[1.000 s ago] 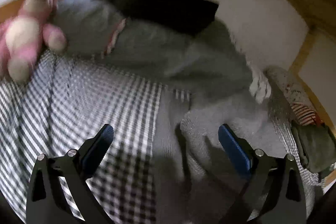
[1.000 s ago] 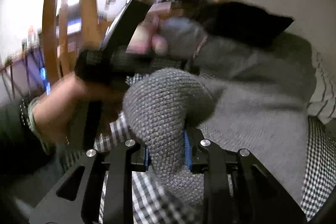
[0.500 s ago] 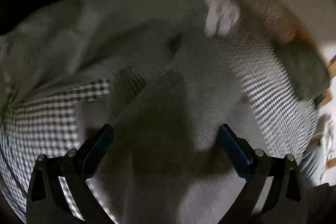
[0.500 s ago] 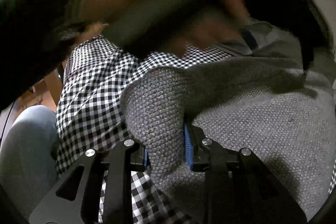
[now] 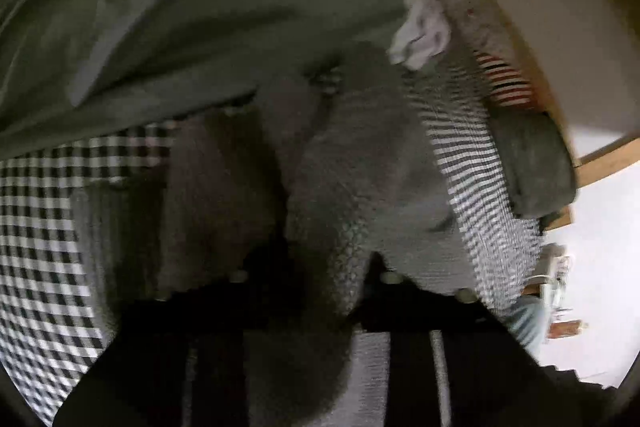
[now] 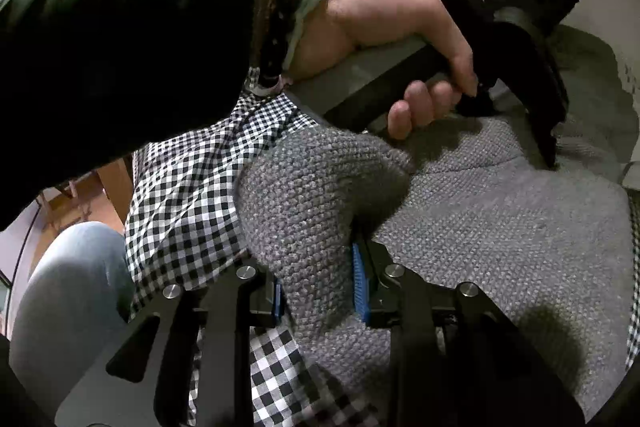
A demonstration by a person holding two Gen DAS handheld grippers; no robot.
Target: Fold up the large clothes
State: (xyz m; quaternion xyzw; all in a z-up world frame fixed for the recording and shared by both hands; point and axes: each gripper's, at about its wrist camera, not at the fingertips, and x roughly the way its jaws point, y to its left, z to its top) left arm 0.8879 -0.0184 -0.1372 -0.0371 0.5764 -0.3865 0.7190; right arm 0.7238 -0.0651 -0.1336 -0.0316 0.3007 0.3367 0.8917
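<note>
Pinching a bunched fold of the grey knit sweater [image 6: 500, 227] in our right gripper [image 6: 318, 291] lets us lift it off the checked cloth [image 6: 188, 195], while our left gripper [image 5: 316, 267] looks clamped on another ridge, though blur obscures it.

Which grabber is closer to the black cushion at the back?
Left. The left gripper reaches toward the far end of the grey knitted sweater, just short of the black cushion. The right gripper sits at the near end, pinching a sweater fold.
</note>
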